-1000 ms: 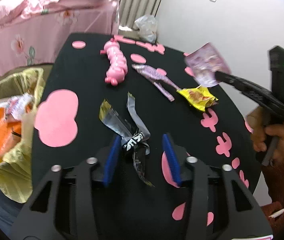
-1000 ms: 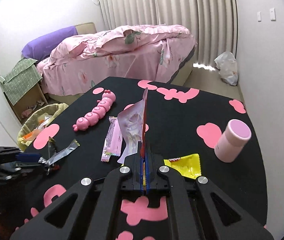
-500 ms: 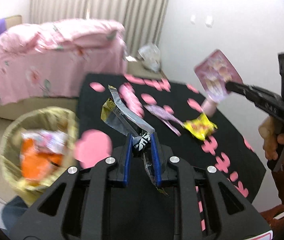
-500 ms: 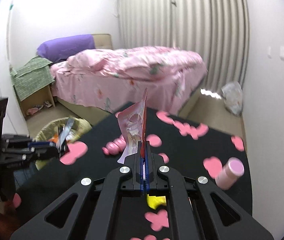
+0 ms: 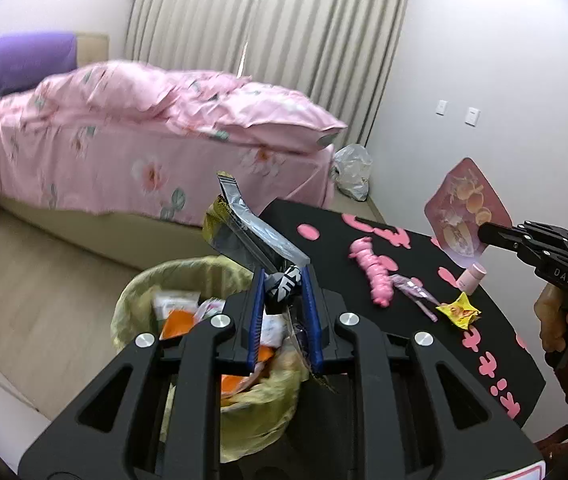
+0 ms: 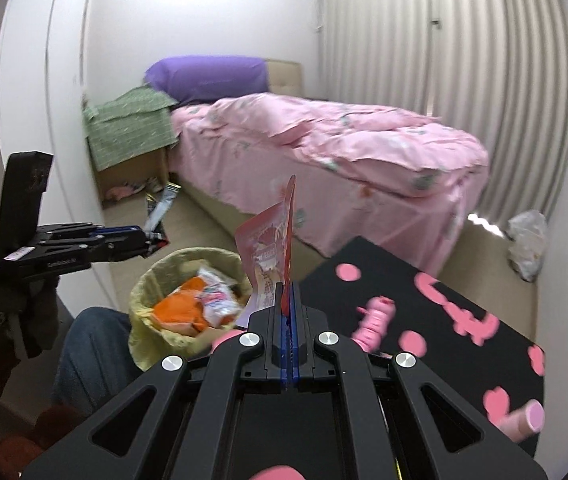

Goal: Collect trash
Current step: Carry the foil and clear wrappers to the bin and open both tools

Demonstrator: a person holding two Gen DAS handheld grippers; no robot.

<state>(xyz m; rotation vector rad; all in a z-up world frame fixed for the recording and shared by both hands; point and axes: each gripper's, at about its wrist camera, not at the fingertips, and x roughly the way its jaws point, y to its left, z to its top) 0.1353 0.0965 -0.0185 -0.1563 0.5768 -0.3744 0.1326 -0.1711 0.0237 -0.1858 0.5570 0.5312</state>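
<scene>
My left gripper (image 5: pixel 282 284) is shut on a crumpled silver and black wrapper (image 5: pixel 244 232) and holds it in the air just above the yellow-lined trash bin (image 5: pixel 140 292). My right gripper (image 6: pixel 287 292) is shut on a flat pink snack pouch (image 6: pixel 272 240) that stands upright between its fingers, over the table's edge, right of the bin (image 6: pixel 144 284). The bin holds orange and white wrappers. A yellow wrapper (image 5: pixel 459 309) and a purple wrapper (image 5: pixel 411 288) lie on the black table (image 5: pixel 403 344).
A pink caterpillar toy (image 5: pixel 373 276) and a pink bottle (image 5: pixel 471 276) are on the table. A pink bed (image 5: pixel 144 140) stands behind the bin. A plastic bag (image 5: pixel 351 170) lies on the floor. A person's knee in jeans (image 6: pixel 88 344) is beside the bin.
The left gripper closed on the silver wrapper, lifted it off the table and swung left over the bin. The right gripper rose and moved toward the bin with the pink pouch.
</scene>
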